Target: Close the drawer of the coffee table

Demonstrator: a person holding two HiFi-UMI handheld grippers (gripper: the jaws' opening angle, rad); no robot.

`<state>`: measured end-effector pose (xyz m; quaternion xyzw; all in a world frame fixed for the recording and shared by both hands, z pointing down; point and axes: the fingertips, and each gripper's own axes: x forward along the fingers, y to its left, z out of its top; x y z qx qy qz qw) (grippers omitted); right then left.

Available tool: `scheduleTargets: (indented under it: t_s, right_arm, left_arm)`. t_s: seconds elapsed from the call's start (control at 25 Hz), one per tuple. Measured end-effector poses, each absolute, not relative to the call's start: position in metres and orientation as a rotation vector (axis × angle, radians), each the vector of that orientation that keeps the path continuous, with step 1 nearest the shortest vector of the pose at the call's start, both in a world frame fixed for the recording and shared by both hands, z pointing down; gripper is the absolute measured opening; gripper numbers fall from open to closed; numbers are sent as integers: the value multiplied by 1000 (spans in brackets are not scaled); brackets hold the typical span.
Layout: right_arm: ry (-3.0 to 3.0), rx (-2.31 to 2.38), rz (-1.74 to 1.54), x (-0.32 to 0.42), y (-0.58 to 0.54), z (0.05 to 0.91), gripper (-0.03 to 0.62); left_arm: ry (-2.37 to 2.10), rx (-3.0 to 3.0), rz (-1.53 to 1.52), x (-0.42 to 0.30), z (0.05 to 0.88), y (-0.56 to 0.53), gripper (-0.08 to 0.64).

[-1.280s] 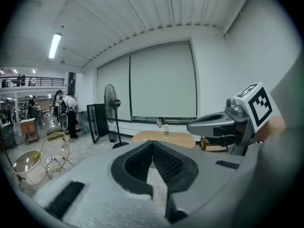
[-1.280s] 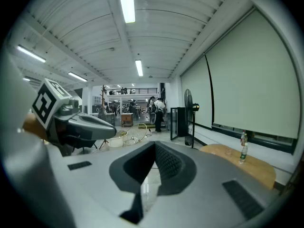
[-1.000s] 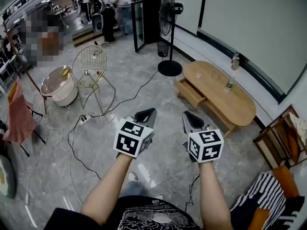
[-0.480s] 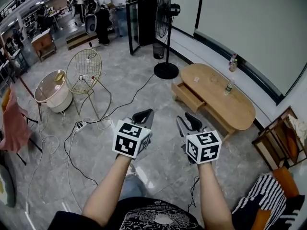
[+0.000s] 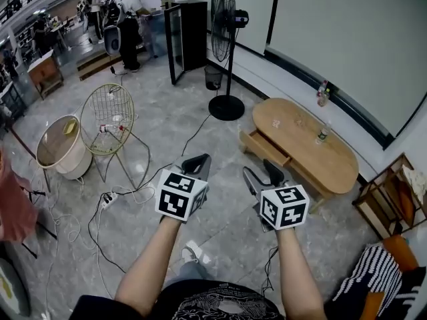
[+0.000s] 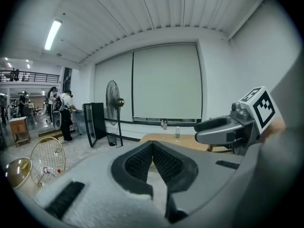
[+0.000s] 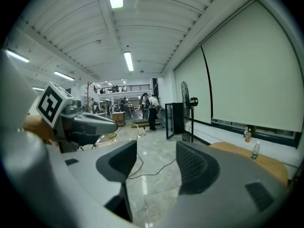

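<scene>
The grey marble floor (image 5: 167, 125) fills most of the head view. The oval wooden coffee table (image 5: 313, 149) stands on it at the right, close along the wall under a large pale screen (image 5: 347, 32). Just beyond the table's far end rises a black pedestal fan (image 5: 224, 19), and farther off past the fan is a black glass-door cabinet (image 5: 181, 35). Well apart from the table, across the open floor to the left, are a round gold wire chair (image 5: 107, 120) and, beside it, a pale round tub (image 5: 57, 151).

The drawer (image 5: 265, 147) is pulled out of the table's long side that faces the open floor. Its light wooden box stands clear of the table's edge.

Both grippers are held out over the floor, short of the table and apart from the drawer. The right gripper (image 5: 261, 173) is the nearer to the drawer's front. Its jaws are opening, about halfway apart, with only floor showing between them. The left gripper (image 5: 195, 161) is on the side away from the table. Its jaws are together at the tips, with nothing held.

Two bottles (image 5: 323, 93) stand on the tabletop along its wall side. A white power strip (image 5: 107, 197) with trailing cables lies on the floor far left of the table.
</scene>
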<state>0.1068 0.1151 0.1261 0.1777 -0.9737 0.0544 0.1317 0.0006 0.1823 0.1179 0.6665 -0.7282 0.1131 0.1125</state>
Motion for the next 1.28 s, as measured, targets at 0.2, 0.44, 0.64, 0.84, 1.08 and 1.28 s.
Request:
scheduleTargets:
  t_s: [0.2, 0.44, 0.64, 0.84, 1.08, 1.28]
  right_arm:
    - [-2804, 596, 191, 55, 95, 125, 285]
    - [-2784, 714, 212, 20, 74, 121, 311]
    - [-2761, 806, 226, 6, 59, 121, 343]
    - [-2729, 901, 226, 9, 40, 121, 347]
    - [-2702, 1010, 248, 19, 8, 127, 350]
    - [-2692, 1063, 271, 19, -29, 137, 351]
  left_arm:
    - [-2094, 2005, 350, -60, 116, 162, 2]
    - [-2029, 2085, 357, -105, 110, 135, 2]
    - [-1966, 2172, 368, -119, 107, 114, 2]
    - [-1906, 2239, 365, -124, 107, 90, 2]
    - [-1827, 2311, 387, -117, 114, 52, 2]
    - [-1775, 2348, 417, -119, 124, 11, 2]
